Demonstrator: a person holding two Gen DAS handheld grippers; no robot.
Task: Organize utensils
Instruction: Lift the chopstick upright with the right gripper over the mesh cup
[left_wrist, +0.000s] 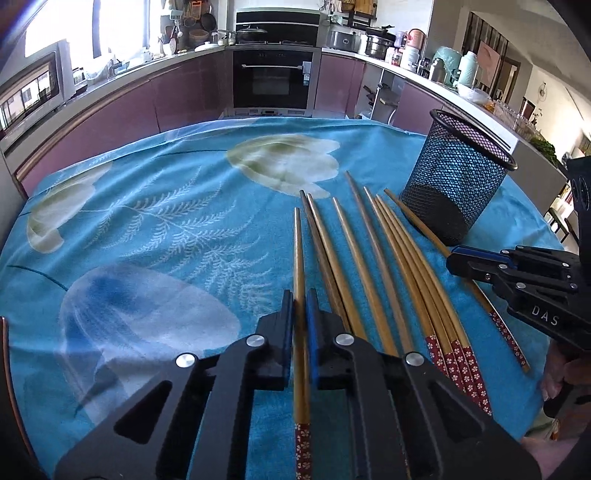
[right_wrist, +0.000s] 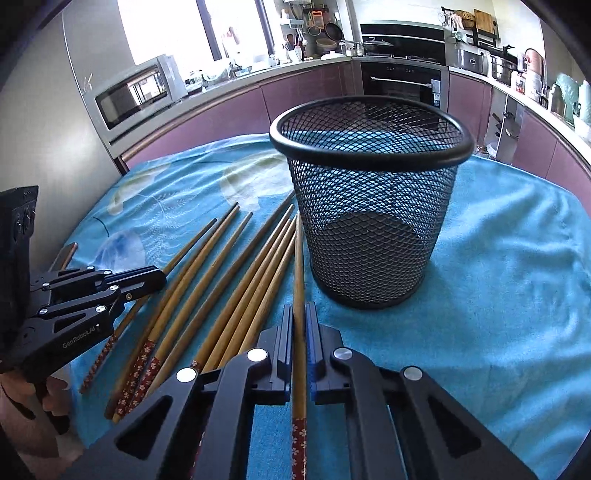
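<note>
Both tools, left tool (left_wrist: 300, 314) and right tool (right_wrist: 300, 325), each pinch one slender wooden chopstick (left_wrist: 298, 258).

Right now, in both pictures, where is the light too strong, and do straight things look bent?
Left wrist view: the window is blown out white; the wooden chopsticks with red flowered ends bow outward. Right wrist view: the window glares too; the purple kitchen cabinets curve; the black wire-mesh cup stays sharp.
</note>
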